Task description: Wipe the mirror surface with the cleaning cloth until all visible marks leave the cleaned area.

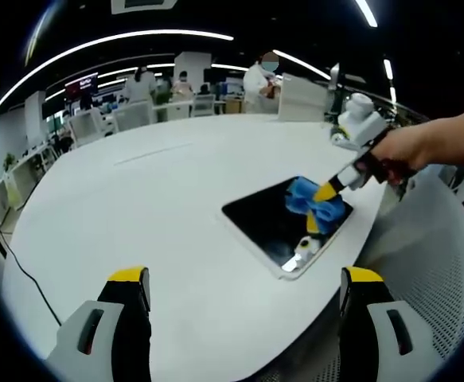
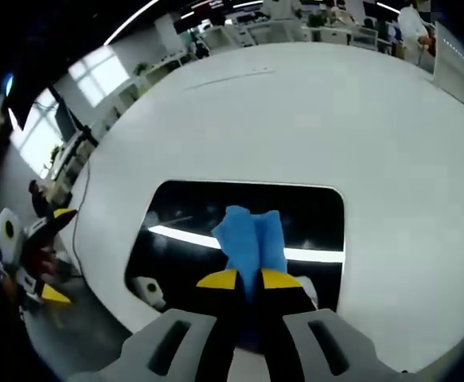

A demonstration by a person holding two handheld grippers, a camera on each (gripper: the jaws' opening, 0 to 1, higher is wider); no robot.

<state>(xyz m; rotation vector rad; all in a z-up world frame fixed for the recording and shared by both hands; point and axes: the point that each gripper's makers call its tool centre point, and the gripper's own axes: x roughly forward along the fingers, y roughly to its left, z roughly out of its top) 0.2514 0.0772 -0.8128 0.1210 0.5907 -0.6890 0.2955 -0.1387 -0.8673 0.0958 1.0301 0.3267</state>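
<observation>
A broad white table (image 1: 136, 207) is filling the foreground, rounded at its edge, sitting in an open office lit by long ceiling strip lights (image 1: 120, 40); desks, monitors and several standing people are showing far behind it, and a white mesh chair back (image 1: 446, 263) is rising at the near right of the left gripper view. A dark cable (image 1: 17, 263) is running along the table's left rim. The mirror (image 2: 176, 215), a dark rounded rectangle with a thin pale border, is lying flat near the table's right edge, reflecting a strip light; in the right gripper view its long axis is running left to right, while in the left gripper view it is angling from near right toward far left. The right gripper (image 2: 248, 279) is pinching the blue cleaning cloth (image 2: 247, 239) between nearly closed yellow-tipped jaws, and the cloth is pressing onto the mirror's glass, fanning away from the jaws toward the far edge. In the left gripper view a hand (image 1: 411, 147) is holding that gripper, slanting down from the right onto the cloth (image 1: 311, 199). The left gripper (image 1: 243, 282) is hovering over bare table near the mirror, jaws spread wide apart, holding nothing.
</observation>
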